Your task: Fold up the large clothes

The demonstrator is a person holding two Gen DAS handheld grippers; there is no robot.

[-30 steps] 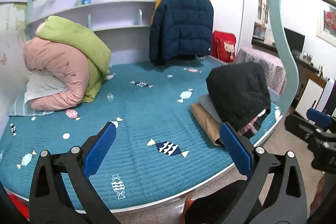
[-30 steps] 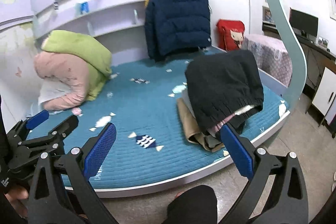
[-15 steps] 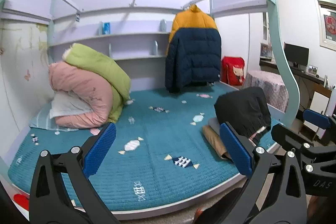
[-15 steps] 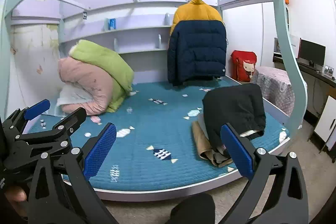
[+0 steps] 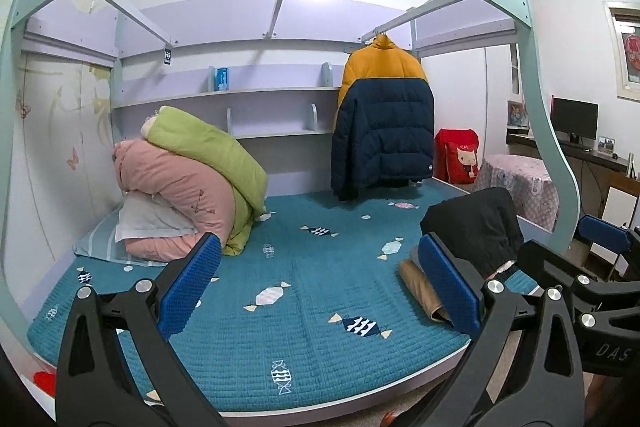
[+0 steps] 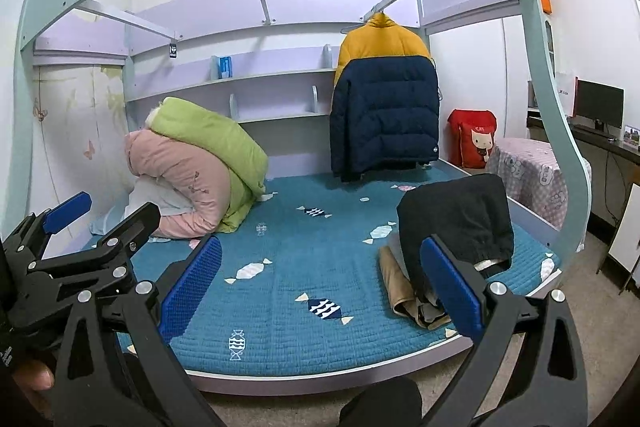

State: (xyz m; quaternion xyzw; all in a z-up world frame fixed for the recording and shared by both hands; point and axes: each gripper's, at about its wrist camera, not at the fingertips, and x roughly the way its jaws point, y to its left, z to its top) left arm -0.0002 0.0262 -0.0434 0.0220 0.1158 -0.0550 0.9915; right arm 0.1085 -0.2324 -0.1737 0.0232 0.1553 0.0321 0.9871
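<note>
A yellow and navy puffer jacket hangs on a hanger from the bunk rail at the back of the bed. A pile of folded clothes topped by a black garment lies at the bed's front right, over tan and grey pieces. My left gripper is open with nothing between its blue pads, held off the bed's front edge. My right gripper is open too and holds nothing. The left gripper shows at the left of the right wrist view; the right gripper shows at the right of the left wrist view.
The teal quilted bed cover fills the middle. Rolled pink and green quilts sit on a pillow at the back left. A curved pale-green bunk frame arches overhead. A red bag, a covered table and a desk with a monitor stand to the right.
Both grippers have pulled back and tilted up from the bed, so the bunk arch and the whole hanging jacket now show. Both jaws stayed open.
</note>
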